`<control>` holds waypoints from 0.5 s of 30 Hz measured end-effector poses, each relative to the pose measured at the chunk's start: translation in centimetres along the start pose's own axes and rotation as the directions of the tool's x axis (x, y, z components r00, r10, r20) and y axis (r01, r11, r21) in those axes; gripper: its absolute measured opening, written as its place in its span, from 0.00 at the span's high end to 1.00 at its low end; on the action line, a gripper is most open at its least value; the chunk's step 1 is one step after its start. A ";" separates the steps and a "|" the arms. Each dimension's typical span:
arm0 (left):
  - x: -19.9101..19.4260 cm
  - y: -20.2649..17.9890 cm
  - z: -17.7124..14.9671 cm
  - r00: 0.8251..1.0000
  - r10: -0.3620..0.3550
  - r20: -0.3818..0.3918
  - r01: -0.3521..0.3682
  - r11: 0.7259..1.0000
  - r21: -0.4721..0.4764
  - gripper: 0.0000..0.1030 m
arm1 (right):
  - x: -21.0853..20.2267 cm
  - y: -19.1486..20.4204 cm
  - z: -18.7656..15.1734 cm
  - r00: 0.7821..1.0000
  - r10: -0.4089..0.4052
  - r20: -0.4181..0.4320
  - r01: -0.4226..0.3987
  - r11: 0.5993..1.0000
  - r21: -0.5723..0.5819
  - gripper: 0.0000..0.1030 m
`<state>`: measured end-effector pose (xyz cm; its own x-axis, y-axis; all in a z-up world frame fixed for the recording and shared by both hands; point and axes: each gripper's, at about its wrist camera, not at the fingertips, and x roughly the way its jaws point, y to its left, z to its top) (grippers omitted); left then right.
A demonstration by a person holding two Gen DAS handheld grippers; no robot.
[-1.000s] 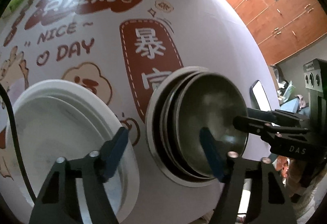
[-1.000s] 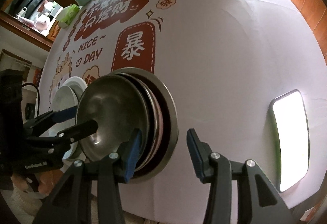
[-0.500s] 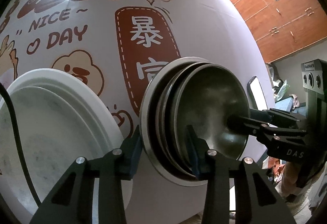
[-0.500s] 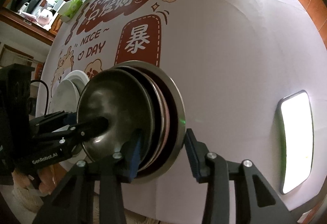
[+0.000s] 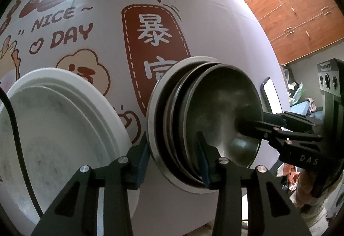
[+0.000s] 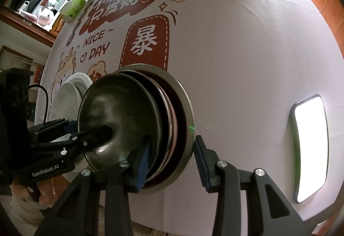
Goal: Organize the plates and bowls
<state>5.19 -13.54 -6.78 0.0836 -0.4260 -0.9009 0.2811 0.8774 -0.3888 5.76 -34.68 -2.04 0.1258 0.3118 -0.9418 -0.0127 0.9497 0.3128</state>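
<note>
Gripping the metal stack (image 5: 215, 111) near the table's (image 6: 247, 53) front edge: left gripper (image 5: 172, 156) and right gripper (image 6: 172, 158), jaws part-closed on opposite rims

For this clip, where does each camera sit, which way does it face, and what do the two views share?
Left wrist: on the left gripper, looking steeply down at the stack of round metal dishes, jaws clamping its near-left rim; white plates alongside.
Right wrist: on the right gripper, looking down at the stack's right rim, clamped; a hand shows.
Shared: the stack, the printed tablecloth, the lit phone, each other's gripper.
</note>
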 end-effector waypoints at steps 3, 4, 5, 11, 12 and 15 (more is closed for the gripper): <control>0.1 0.2 -0.1 1.000 0.007 -0.001 -0.007 1.000 -0.006 0.58 | 0.2 0.0 -0.1 1.000 0.005 -0.010 -0.005 1.000 0.005 0.62; 0.0 0.2 -0.1 1.000 0.008 0.000 -0.008 1.000 -0.006 0.58 | 0.2 0.0 -0.2 1.000 0.006 -0.014 -0.006 1.000 0.006 0.62; 0.0 0.3 -0.2 1.000 0.007 -0.003 -0.007 1.000 -0.005 0.58 | 0.3 0.1 -0.2 1.000 0.006 -0.017 -0.006 1.000 0.008 0.61; -0.1 -0.4 -0.4 1.000 0.000 -0.019 0.000 1.000 0.006 0.62 | 0.4 0.5 -0.6 0.999 -0.025 -0.035 0.025 1.000 0.007 0.64; -0.2 -0.4 -0.5 1.000 -0.001 -0.019 0.001 1.000 0.003 0.62 | 0.3 0.5 -0.7 0.999 -0.027 -0.034 0.027 1.000 0.008 0.65; -0.6 -0.3 -0.8 1.000 -0.020 -0.012 0.019 1.000 -0.008 0.62 | -0.3 0.7 -0.9 0.999 -0.029 -0.018 0.029 1.000 0.009 0.65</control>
<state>4.34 -13.35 -6.31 0.0667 -0.4404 -0.8953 0.2752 0.8707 -0.4077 4.78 -34.11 -1.67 0.1082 0.2848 -0.9524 -0.0003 0.9581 0.2865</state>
